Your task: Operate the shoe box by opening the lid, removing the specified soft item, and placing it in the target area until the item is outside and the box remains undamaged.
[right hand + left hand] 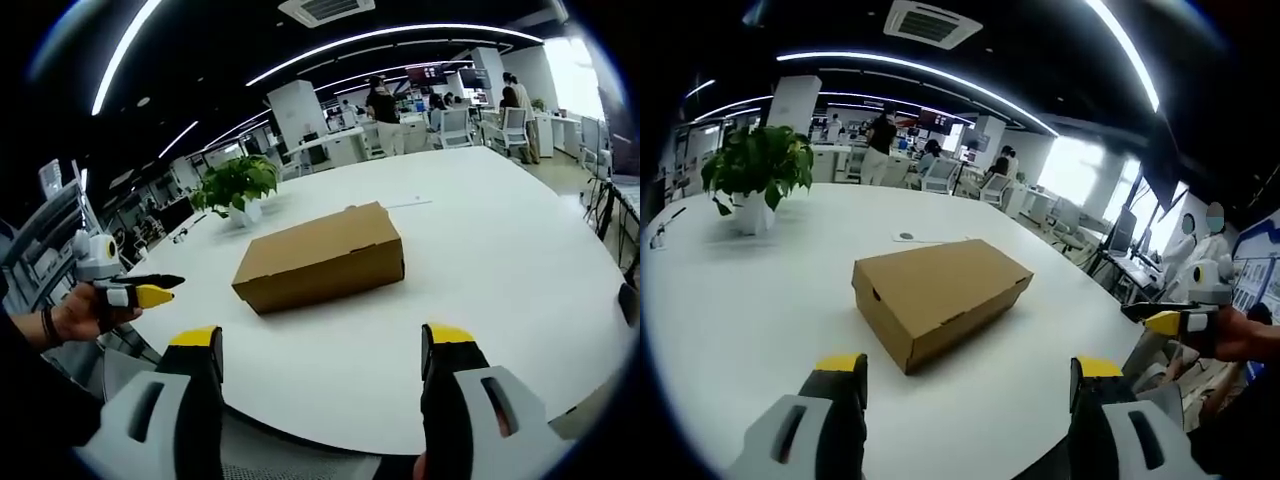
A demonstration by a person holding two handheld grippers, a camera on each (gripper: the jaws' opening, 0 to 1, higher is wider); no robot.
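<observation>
Both grippers, left gripper [968, 385] and right gripper [322, 350], spread wide, empty, level before the closed shoe box [940, 297].

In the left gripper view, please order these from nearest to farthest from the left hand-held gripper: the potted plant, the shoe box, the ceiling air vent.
From the left hand-held gripper:
1. Shoe box, closed, mid-table, straight ahead.
2. Potted plant, at the table's far left.
3. Ceiling air vent, overhead, beyond the table.

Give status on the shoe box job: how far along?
Nothing done: the shoe box sits closed on the white table. Nothing in hand: the left gripper and right gripper are open, short of it. Left: lid, soft item, placement.
</observation>
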